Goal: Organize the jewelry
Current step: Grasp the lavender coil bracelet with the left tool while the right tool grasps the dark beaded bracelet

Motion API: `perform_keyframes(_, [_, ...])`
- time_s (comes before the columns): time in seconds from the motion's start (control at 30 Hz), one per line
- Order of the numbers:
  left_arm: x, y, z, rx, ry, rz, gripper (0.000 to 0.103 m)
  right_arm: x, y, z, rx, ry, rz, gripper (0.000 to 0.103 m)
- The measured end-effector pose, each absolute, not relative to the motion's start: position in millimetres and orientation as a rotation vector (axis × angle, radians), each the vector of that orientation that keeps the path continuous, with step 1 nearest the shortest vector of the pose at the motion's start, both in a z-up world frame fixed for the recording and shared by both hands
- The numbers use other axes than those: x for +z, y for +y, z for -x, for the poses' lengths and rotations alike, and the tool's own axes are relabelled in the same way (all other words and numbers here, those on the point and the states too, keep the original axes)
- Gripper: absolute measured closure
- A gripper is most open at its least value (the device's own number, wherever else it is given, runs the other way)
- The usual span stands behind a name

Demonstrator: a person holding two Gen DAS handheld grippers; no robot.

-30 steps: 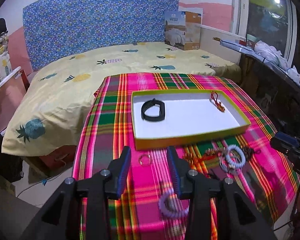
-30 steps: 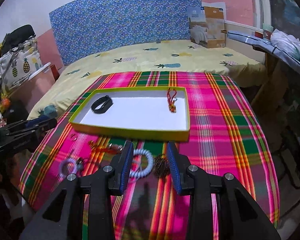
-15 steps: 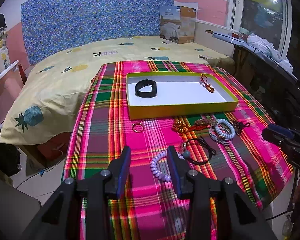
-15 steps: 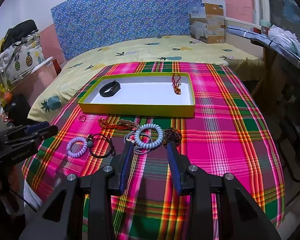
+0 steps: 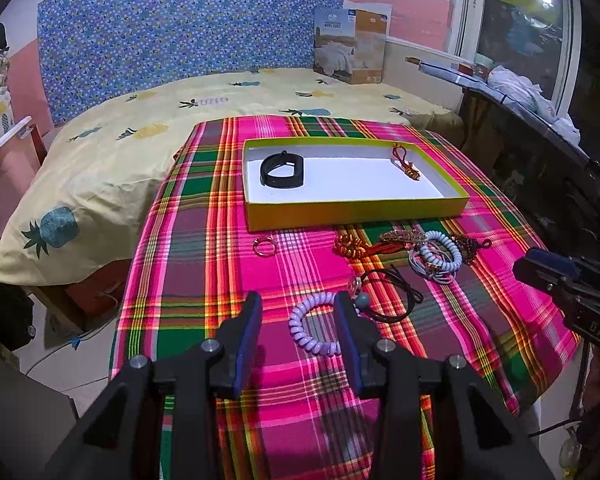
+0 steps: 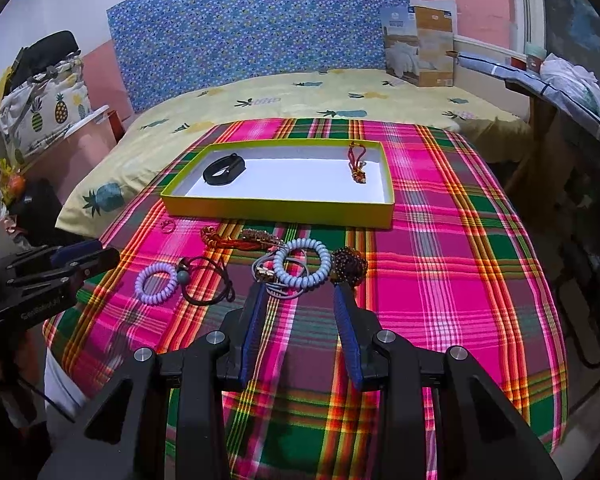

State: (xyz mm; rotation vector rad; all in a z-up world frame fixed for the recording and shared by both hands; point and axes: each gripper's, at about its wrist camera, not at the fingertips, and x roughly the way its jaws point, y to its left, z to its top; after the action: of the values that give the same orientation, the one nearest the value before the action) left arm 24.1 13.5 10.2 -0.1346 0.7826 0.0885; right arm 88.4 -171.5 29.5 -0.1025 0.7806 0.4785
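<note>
A yellow-green tray (image 5: 352, 212) (image 6: 276, 213) on the plaid cloth holds a black wristband (image 5: 282, 170) (image 6: 224, 169) and a red cord charm (image 5: 406, 164) (image 6: 358, 164). In front of it lie a gold ring (image 5: 264, 246), a red-gold knot charm (image 5: 364, 245), a pale blue coil bracelet (image 5: 440, 256) (image 6: 302, 262), a dark bead bracelet (image 6: 348, 266), a black cord loop (image 5: 396, 296) (image 6: 208, 280) and a lilac coil bracelet (image 5: 314, 330) (image 6: 156, 282). My left gripper (image 5: 298, 320) is open and empty above the lilac bracelet. My right gripper (image 6: 300, 304) is open and empty just short of the blue bracelet.
The plaid-covered table (image 6: 440, 240) stands against a bed with a pineapple sheet (image 5: 140, 136) and a blue headboard (image 6: 260, 32). A cardboard box (image 5: 352, 46) sits at the bed's far corner. A dark ledge with cloth (image 5: 520, 92) runs along the right.
Both grippers have drawn back from the tray toward the near table edge. More of the loose jewelry now shows ahead of them. Both stayed open and empty.
</note>
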Motion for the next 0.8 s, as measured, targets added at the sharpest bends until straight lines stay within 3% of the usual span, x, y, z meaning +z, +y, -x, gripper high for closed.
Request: perform_keyframes(0.8, [-33.1, 15.9, -51.7, 0.083, 0.89, 0.106, 0.065, -6.6, -183.7, -142.0, 0.434, 0.858, 0.084, 0.067])
